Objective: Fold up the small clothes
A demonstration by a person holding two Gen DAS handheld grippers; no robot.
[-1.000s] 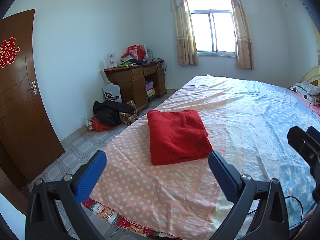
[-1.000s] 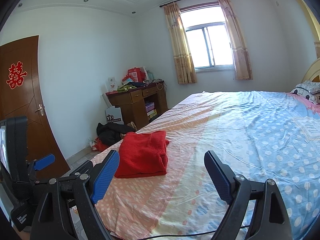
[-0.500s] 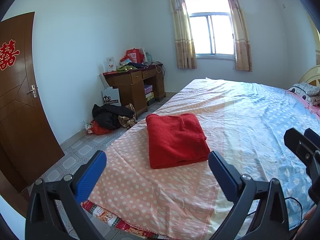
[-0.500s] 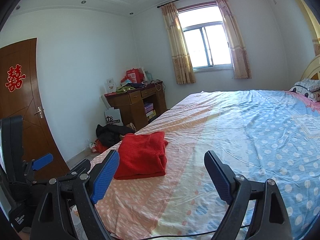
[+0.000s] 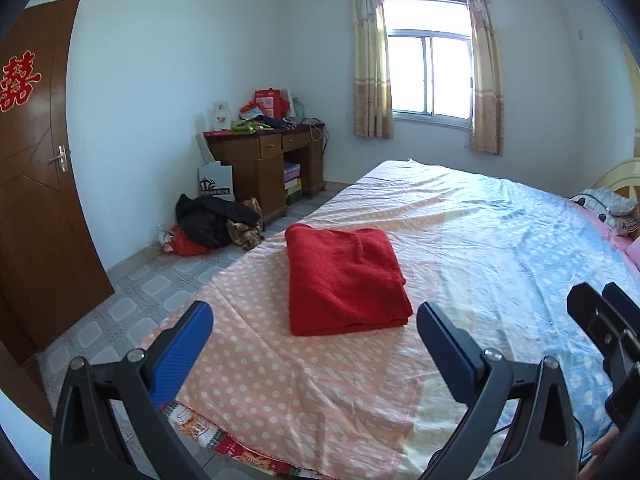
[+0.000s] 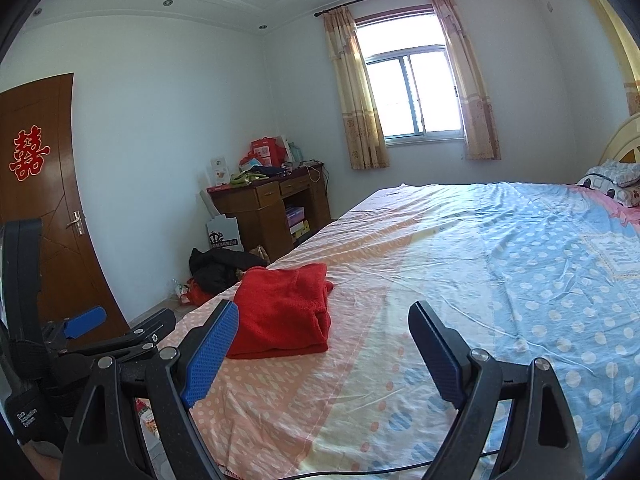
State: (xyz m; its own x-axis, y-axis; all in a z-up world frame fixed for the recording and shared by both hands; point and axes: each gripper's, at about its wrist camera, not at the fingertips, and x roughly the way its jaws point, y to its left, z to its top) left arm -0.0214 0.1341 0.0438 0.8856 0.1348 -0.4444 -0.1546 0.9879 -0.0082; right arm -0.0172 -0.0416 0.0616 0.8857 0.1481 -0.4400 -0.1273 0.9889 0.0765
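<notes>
A bedroom with pale walls, a curtained window (image 5: 430, 76) in the upper middle of the frame and a brown door (image 5: 32, 168) at the left edge; the bed (image 5: 500, 248), under a dotted pink-and-blue sheet, fills the lower right. The red garment (image 5: 346, 280) lies on the pink part of the sheet, just left of centre in the left wrist view and lower left of centre in the right wrist view, already folded into a thick rectangle.

Both tongs are spread wide and hold nothing — the left tongs (image 5: 314, 346) hang above the near bed edge, short of the cloth, and the right tongs (image 6: 322, 354) hover beside them over bare sheet.

The fold looks finished, or one halving short of it. To do that step well, I would pinch the two near corners together through all layers, lift only a little, and lay them onto the far edge so the stack does not slide apart; one corner bulges at the far right side and wants tucking.

The garment's long axis runs from the near bed edge toward the frame's top, tilted slightly leftward — its rounded fold faces the far left.
</notes>
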